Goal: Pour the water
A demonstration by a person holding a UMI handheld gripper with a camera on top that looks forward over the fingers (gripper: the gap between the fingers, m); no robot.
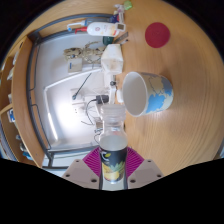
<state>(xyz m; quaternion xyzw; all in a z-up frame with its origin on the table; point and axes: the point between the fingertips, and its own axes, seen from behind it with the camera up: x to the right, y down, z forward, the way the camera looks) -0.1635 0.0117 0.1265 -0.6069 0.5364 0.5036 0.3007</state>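
Observation:
My gripper (112,168) is shut on a clear plastic water bottle (112,150) with a yellow and dark label, both magenta pads (133,166) pressing its sides. The bottle stands upright between my fingers, its neck and cap (111,118) pointing away. Just beyond the bottle, on the round wooden table (175,125), a white mug with a blue pattern (146,93) is seen tilted, its open mouth facing the bottle's top. The bottle's neck overlaps the mug's lower rim; I cannot tell whether they touch.
A red coaster-like disc (157,35) lies farther back on the table. White boxes and small items (112,50) stand at the table's far edge. To the left, off the table, a pale floor (60,95) holds cables and power strips.

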